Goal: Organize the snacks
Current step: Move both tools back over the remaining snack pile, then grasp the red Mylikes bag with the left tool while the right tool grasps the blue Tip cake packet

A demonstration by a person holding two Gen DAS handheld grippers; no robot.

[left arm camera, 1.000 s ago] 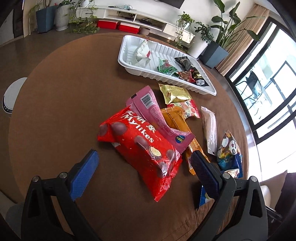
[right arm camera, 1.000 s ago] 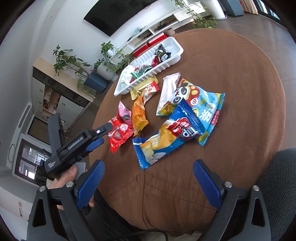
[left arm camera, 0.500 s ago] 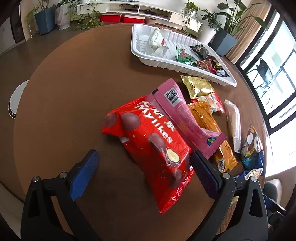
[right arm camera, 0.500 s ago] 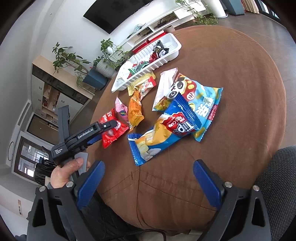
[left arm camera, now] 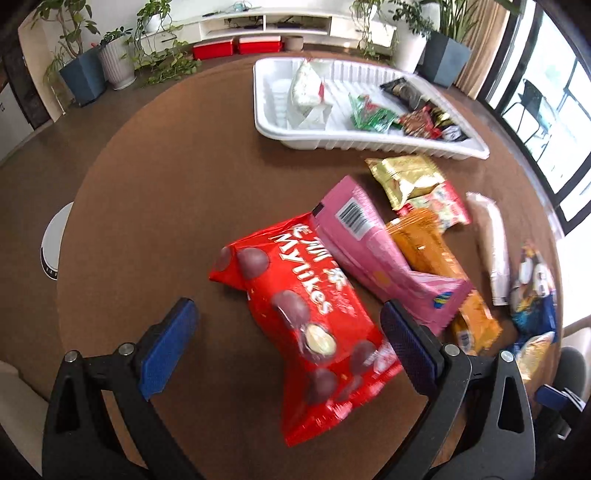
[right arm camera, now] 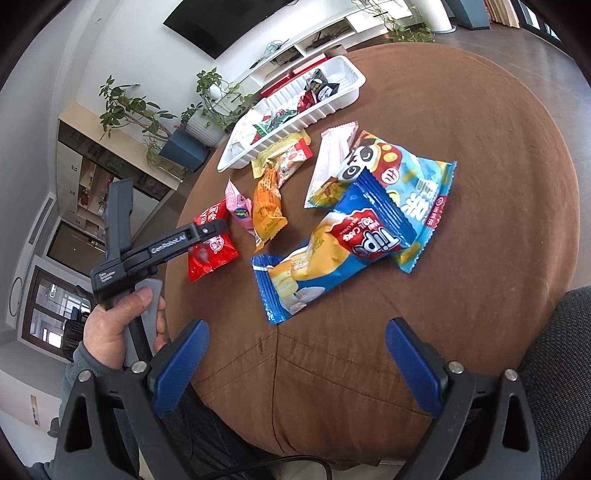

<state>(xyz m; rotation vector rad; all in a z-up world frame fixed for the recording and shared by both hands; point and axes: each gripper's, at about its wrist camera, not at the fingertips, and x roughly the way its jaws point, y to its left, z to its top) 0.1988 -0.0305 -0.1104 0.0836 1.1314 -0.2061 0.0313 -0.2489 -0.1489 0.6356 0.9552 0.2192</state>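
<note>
My left gripper (left arm camera: 286,332) is open and hangs low over a red Mylikes bag (left arm camera: 306,306), whose lower half lies between the fingers. A pink pack (left arm camera: 373,243), an orange pack (left arm camera: 436,266), a gold pack (left arm camera: 406,177) and a pale wrapper (left arm camera: 493,240) lie to its right. A white tray (left arm camera: 280,122) at the back holds several snacks. My right gripper (right arm camera: 295,354) is open and empty above the table's near edge, in front of a blue roll-cake bag (right arm camera: 332,254) and a panda bag (right arm camera: 402,177). The left gripper (right arm camera: 207,236) shows there over the red bag (right arm camera: 210,254).
The round table has a brown cloth (right arm camera: 498,221). The tray (right arm camera: 347,96) stands at its far side in the right wrist view. Potted plants (left arm camera: 85,70) and a low white shelf (left arm camera: 277,22) stand beyond. A grey seat (right arm camera: 561,362) is at the right.
My left gripper has moved forward and down over the red bag, which now lies between its fingers. My right gripper has stayed nearly still.
</note>
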